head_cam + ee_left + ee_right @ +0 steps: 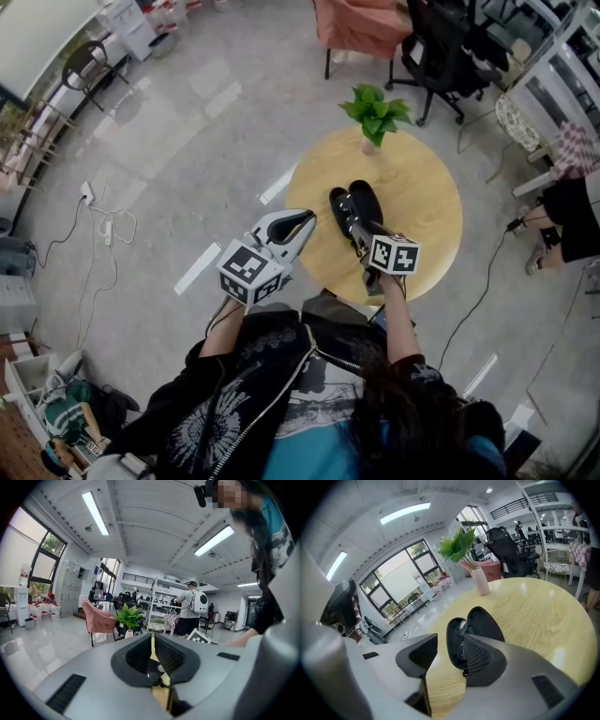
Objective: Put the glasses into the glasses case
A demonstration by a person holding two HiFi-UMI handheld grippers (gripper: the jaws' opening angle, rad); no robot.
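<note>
The black glasses case [361,199] lies open on the round wooden table [422,187], its two halves side by side. In the right gripper view the glasses [461,629] lie folded inside the left half of the case [486,623]. My right gripper [451,641] hovers just above the case's near end, jaws open, with nothing between them; in the head view it [354,225] reaches in from the table's front edge. My left gripper [307,218] hangs left of the case at the table's edge. Its jaws [152,637] are shut and hold nothing.
A potted green plant [375,114] stands at the table's far edge. Behind the table are a pink chair [361,23] and a black office chair [445,52]. A seated person [572,211] is at the right. Cables and a power strip [89,195] lie on the floor at the left.
</note>
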